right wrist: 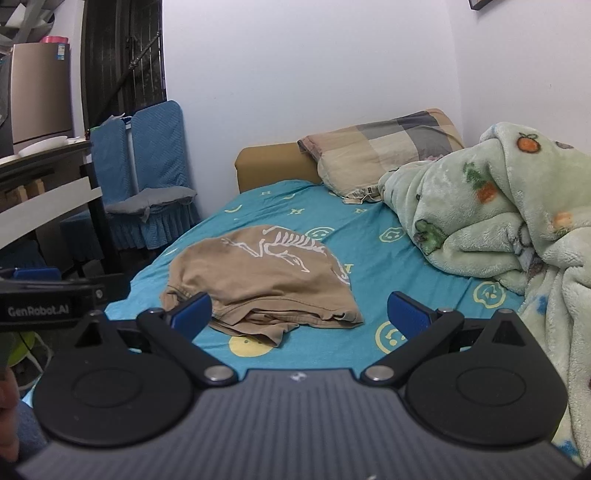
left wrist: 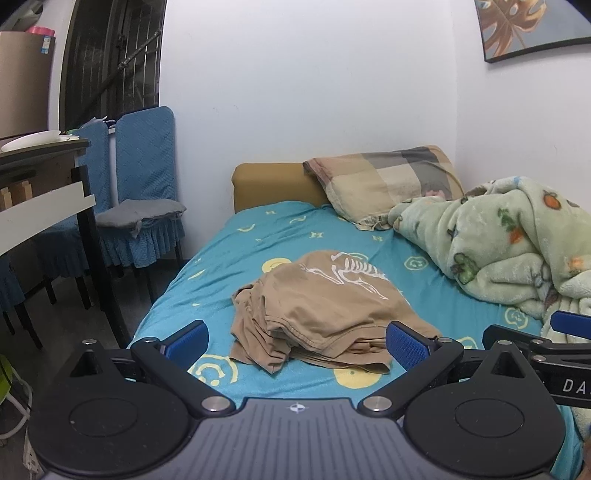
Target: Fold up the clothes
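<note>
Tan cotton T-shirt with a white skeleton print [left wrist: 325, 306], crumpled in a heap on the turquoise smiley-patterned bedsheet [left wrist: 417, 280], ahead of both your grippers. Your left gripper [left wrist: 297, 341] and right gripper [right wrist: 299, 314] each hold their blue pads wide apart, gripping nothing. Behind: checked pillow [left wrist: 384, 181], pale green fleece blanket [right wrist: 491, 206], blue-covered chairs [left wrist: 142, 177]. Only the left view shows the framed leaf picture [left wrist: 524, 26] in full.

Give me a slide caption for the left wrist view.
Open left claw faces a crumpled tan shirt on the blue bedsheet.
</note>
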Tool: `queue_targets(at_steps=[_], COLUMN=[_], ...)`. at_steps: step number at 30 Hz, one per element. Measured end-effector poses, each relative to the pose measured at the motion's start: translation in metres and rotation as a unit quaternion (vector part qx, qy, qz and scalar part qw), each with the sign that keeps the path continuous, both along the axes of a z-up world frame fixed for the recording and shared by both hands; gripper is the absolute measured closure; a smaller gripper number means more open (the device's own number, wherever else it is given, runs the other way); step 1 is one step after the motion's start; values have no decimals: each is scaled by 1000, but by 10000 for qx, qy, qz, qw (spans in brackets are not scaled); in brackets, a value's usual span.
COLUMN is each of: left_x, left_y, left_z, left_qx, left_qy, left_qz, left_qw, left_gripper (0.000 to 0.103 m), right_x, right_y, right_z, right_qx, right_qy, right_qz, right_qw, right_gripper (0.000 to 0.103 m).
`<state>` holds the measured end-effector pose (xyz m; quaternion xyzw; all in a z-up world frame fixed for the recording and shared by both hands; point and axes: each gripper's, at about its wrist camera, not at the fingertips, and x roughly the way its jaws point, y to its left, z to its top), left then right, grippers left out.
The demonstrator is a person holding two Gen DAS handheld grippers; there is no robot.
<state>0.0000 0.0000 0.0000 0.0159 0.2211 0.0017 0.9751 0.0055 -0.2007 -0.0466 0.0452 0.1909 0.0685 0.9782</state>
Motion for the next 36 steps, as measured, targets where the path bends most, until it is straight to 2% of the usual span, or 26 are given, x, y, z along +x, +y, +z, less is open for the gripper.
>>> queue_targets(at_steps=[11, 14, 36], left_x=[10, 2, 1], left_y=[-7, -4, -2], left_z=[-8, -5, -4], left_qx=[-32, 80, 102], left_qy=[-29, -3, -1], left_qz=[46, -45, -80], left_qw=[10000, 10000, 9999], left_gripper=[0, 0, 0], right_x=[3, 1, 3], right_y=[-2, -4, -5], right_z=[-1, -1, -4], right_qx=[79, 116, 197], right_qy=[81, 88, 32], right_qz=[12, 3, -4], right_qw=[9999, 9999, 9998], right_gripper=[0, 0, 0])
